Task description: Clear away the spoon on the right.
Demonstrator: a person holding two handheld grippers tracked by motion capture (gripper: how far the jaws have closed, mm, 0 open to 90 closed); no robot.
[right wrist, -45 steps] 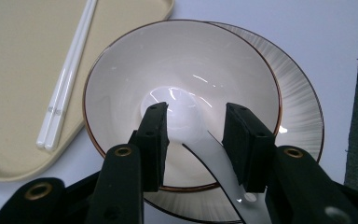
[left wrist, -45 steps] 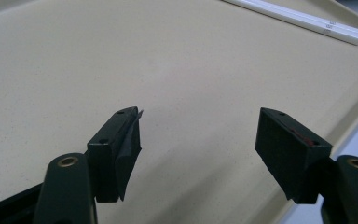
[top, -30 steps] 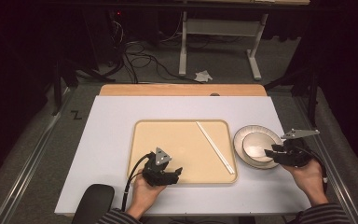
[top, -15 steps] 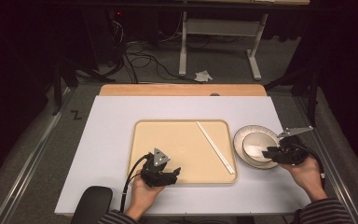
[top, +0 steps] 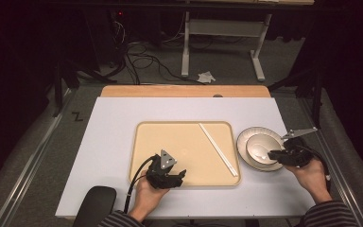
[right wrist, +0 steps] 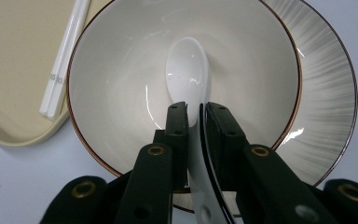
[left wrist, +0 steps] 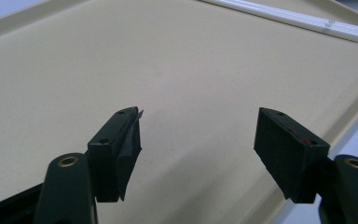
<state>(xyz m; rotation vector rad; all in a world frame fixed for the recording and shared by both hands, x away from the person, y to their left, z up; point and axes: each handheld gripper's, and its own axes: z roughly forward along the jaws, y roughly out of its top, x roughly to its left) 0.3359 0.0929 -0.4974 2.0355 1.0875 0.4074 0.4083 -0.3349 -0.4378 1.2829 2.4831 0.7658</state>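
A white ceramic spoon [right wrist: 188,77] lies with its scoop inside a white bowl [right wrist: 121,79] that sits on a ribbed plate [right wrist: 328,93]. My right gripper [right wrist: 196,108] is shut on the spoon's handle, just over the bowl's near rim. From above, the bowl [top: 259,143] and plate [top: 244,146] stand right of the beige tray [top: 144,142], with the right gripper [top: 273,154] at their right side. My left gripper [top: 179,176] rests open over the tray's front part [left wrist: 196,116], nothing between its jaws. White chopsticks [top: 217,148] lie on the tray's right side.
The tray and dishes sit on a white mat [top: 108,142] over a wooden table [top: 184,91]. A black chair part [top: 94,204] juts in at the front left. A desk frame and cables stand on the floor beyond.
My right gripper has moved slightly left and nearer over the bowl, holding the spoon. The left gripper has stayed put on the tray.
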